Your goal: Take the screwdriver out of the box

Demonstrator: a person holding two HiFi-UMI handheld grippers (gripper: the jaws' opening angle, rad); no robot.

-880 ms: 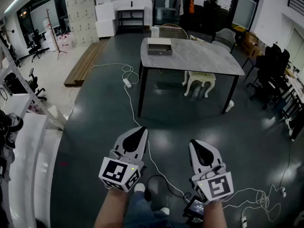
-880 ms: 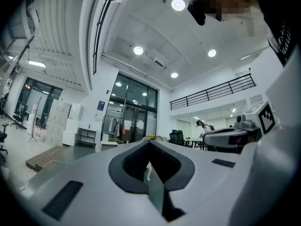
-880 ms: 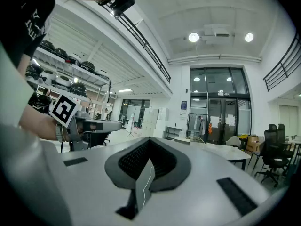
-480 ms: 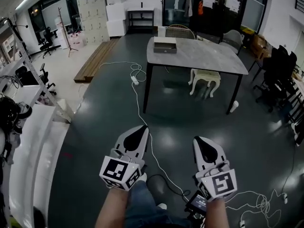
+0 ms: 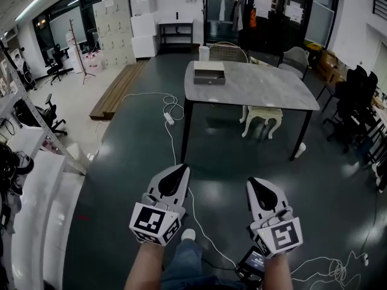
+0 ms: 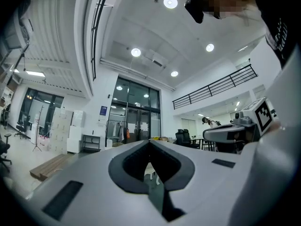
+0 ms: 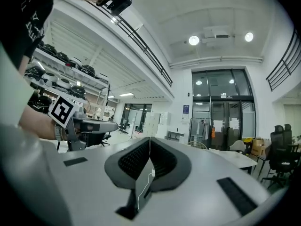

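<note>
We hold the left hand-held gripper (image 5: 176, 173) and the right hand-held gripper (image 5: 255, 186) clenched, empty and level, well apart from the desk (image 5: 266, 86). The box (image 5: 209, 72) sits on its far left corner. The screwdriver is not visible and is presumably inside. We approach first and open the jaws only above the box.

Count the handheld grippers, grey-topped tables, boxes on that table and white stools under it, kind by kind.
grippers: 2, the left gripper and the right gripper
grey-topped table: 1
box: 1
white stool: 1
Total: 5
</note>
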